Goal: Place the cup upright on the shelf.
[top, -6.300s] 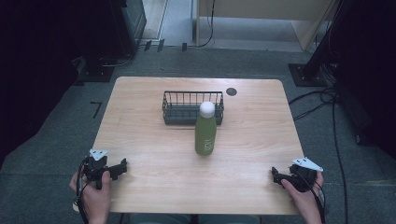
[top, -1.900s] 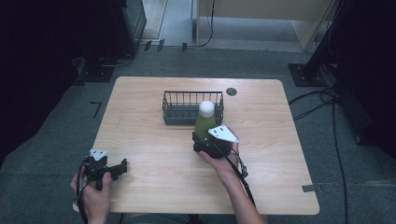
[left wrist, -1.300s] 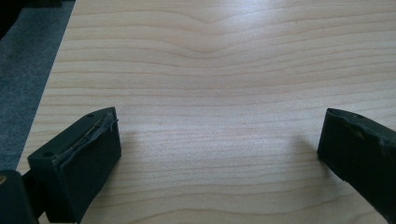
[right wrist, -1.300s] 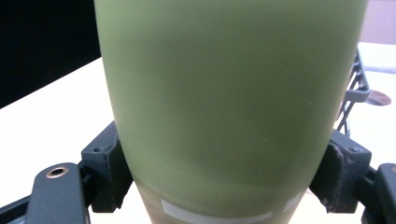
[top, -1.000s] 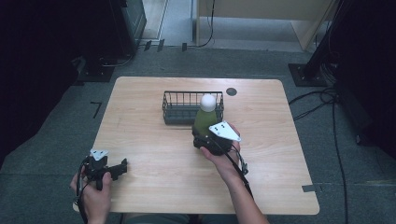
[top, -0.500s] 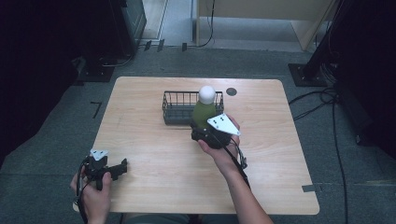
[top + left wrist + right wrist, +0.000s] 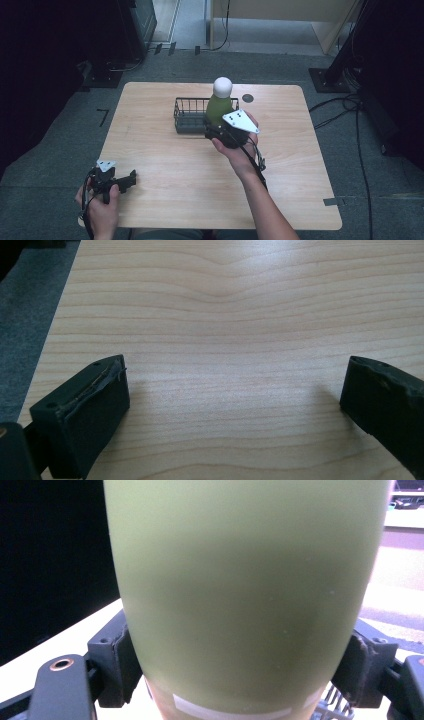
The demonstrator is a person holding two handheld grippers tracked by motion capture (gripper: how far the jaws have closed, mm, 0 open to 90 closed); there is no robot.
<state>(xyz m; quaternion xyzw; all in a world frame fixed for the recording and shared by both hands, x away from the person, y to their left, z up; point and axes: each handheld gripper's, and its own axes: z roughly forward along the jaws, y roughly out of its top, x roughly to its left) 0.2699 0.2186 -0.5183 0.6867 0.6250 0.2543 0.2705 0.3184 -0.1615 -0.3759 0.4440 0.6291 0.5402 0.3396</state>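
The right gripper (image 7: 216, 133) is clamped on the lower body of the green bottle (image 7: 218, 107), one jaw pressing each side of it, as the right gripper view shows close up. The bottle stands upright in the grip with its white cap (image 7: 222, 86) on top, in front of the wire basket (image 7: 189, 116) at the far middle of the tabletop (image 7: 300, 165). The left gripper (image 7: 131, 178) rests near the tabletop's near left corner, its jaws wide apart with nothing but bare wood between them.
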